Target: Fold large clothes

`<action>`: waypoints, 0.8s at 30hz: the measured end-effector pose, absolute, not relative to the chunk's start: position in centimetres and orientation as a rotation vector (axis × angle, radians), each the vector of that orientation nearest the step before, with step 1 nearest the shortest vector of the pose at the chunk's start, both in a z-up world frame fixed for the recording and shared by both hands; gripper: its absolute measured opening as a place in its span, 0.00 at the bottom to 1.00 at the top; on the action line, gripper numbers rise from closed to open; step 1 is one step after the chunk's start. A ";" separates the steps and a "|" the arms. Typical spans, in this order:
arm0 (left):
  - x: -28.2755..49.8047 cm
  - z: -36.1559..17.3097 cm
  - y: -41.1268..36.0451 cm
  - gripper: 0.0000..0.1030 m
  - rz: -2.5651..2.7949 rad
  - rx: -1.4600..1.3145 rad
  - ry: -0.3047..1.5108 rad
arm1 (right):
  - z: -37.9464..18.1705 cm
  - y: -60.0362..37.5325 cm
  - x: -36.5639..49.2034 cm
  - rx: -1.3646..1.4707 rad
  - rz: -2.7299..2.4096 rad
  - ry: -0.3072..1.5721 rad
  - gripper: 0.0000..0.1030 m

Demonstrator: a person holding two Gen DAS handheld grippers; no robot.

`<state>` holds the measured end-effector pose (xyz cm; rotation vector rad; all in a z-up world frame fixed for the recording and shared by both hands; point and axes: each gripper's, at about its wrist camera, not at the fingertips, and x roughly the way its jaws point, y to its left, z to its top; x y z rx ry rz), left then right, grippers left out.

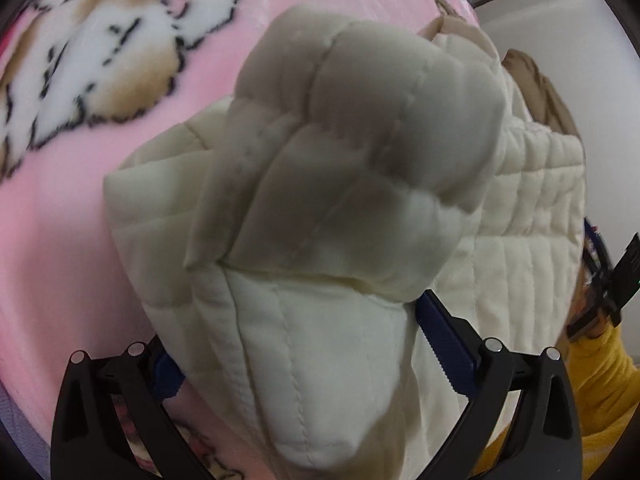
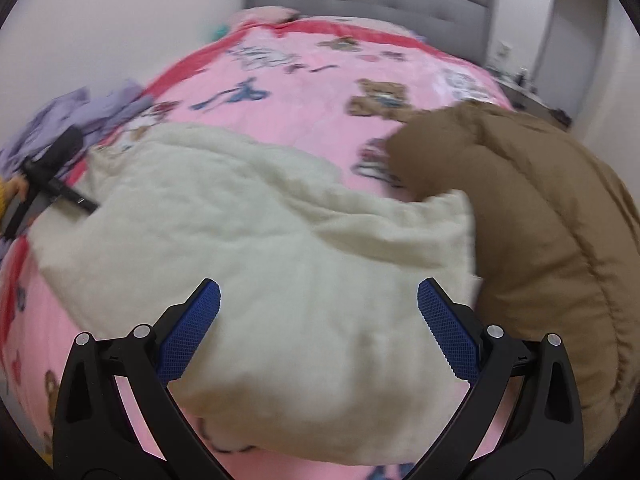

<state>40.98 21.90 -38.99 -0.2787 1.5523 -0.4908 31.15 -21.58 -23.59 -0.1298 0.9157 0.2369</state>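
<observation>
A cream quilted jacket [image 2: 256, 232] lies spread on the pink bed blanket [image 2: 304, 92]. In the left wrist view a bunched, padded part of the jacket [image 1: 340, 184] fills the space between the fingers of my left gripper [image 1: 304, 344]. The jaws stand wide apart around the thick fabric; whether they clamp it I cannot tell. My right gripper [image 2: 318, 320] is open and empty, hovering just above the near part of the jacket. The left gripper also shows in the right wrist view [image 2: 52, 176], at the jacket's far left edge.
A brown puffy jacket [image 2: 540, 220] lies in a heap to the right, touching the cream one. Lilac clothes [image 2: 80, 112] lie at the bed's left edge. A grey headboard [image 2: 372, 4] stands at the far end. A yellow sleeve [image 1: 600, 372] shows at right.
</observation>
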 end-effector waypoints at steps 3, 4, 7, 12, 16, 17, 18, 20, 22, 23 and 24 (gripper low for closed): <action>40.7 -38.7 21.6 0.96 -0.482 -0.263 1.551 | -23.6 -24.4 31.7 -0.185 0.205 0.881 0.92; 40.7 -38.6 21.2 0.96 -0.480 -0.262 1.552 | -24.2 -25.3 32.4 -0.194 0.205 0.906 0.92; 40.9 -38.5 20.7 0.96 -0.469 -0.258 1.562 | -26.7 -27.5 34.2 -0.216 0.196 1.038 0.92; 41.6 -38.3 19.6 0.96 -0.471 -0.268 1.544 | -32.4 -31.1 36.4 -0.043 0.217 1.212 0.92; 41.4 -38.6 20.5 0.96 -0.462 -0.274 1.544 | -34.5 -31.8 36.5 -0.010 0.282 1.193 0.92; 41.3 -38.7 20.7 0.96 -0.457 -0.291 1.546 | -34.6 -31.9 36.4 0.000 0.289 1.192 0.92; 41.0 -38.9 20.9 0.96 -0.452 -0.305 1.551 | -34.8 -32.4 36.3 0.038 0.292 1.196 0.92; 40.9 -38.8 20.9 0.96 -0.437 -0.319 1.554 | -35.0 -33.2 36.0 0.100 0.282 1.207 0.92; 40.6 -38.8 20.6 0.96 -0.435 -0.312 1.548 | -35.1 -33.5 35.9 0.141 0.275 1.217 0.92; 40.5 -38.9 20.7 0.96 -0.435 -0.311 1.544 | -35.3 -33.7 35.7 0.161 0.272 1.220 0.92; 40.3 -38.8 20.9 0.96 -0.437 -0.311 1.535 | -35.5 -33.8 35.7 0.183 0.273 1.226 0.92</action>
